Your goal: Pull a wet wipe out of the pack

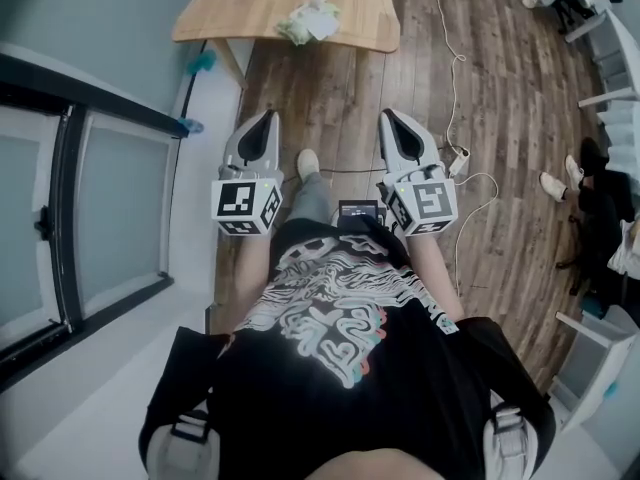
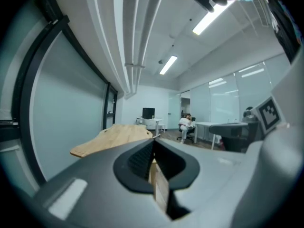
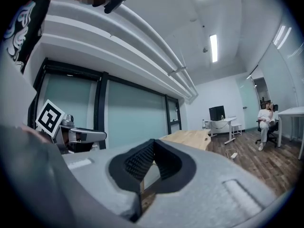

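Note:
The wet wipe pack [image 1: 309,21], green and white with a wipe crumpled on top, lies on a wooden table [image 1: 250,8] far ahead of me. My left gripper [image 1: 267,118] and right gripper [image 1: 387,118] are held close to my chest, well short of the table, both pointing forward. Each has its jaws shut with nothing between them. In the left gripper view the left gripper's tips [image 2: 153,141] meet in front of the wooden table [image 2: 114,137]. In the right gripper view the right gripper's tips [image 3: 153,142] meet the same way, table [image 3: 190,137] beyond.
A glass partition with a black frame [image 1: 70,198] runs along my left. A white cable and power strip [image 1: 458,158] lie on the wood floor to the right. A seated person [image 3: 264,120] and desks are at the far end. White furniture [image 1: 610,58] stands at right.

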Action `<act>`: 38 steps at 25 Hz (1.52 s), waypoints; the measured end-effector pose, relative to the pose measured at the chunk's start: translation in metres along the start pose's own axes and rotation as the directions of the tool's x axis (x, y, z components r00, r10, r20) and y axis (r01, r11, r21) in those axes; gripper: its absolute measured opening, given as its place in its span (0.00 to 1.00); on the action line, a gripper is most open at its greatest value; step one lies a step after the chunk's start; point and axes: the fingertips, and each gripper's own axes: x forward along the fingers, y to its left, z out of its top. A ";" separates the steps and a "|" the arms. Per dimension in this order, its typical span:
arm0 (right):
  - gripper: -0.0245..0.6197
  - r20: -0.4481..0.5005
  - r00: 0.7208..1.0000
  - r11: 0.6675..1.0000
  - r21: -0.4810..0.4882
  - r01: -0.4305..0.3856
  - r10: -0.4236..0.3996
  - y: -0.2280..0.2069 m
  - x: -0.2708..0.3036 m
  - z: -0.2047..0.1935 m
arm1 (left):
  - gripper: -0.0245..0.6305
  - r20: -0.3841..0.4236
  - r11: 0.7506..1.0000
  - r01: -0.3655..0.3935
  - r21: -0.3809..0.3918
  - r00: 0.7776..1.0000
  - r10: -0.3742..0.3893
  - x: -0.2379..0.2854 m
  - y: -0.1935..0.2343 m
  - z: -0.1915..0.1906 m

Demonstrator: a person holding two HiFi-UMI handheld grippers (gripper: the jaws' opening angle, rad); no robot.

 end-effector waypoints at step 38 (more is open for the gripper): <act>0.04 -0.102 0.995 1.000 0.018 0.014 -0.012 -0.079 0.311 -0.024 | 0.02 -0.109 0.992 0.129 -0.004 0.986 -0.129 0.265 0.202 -0.016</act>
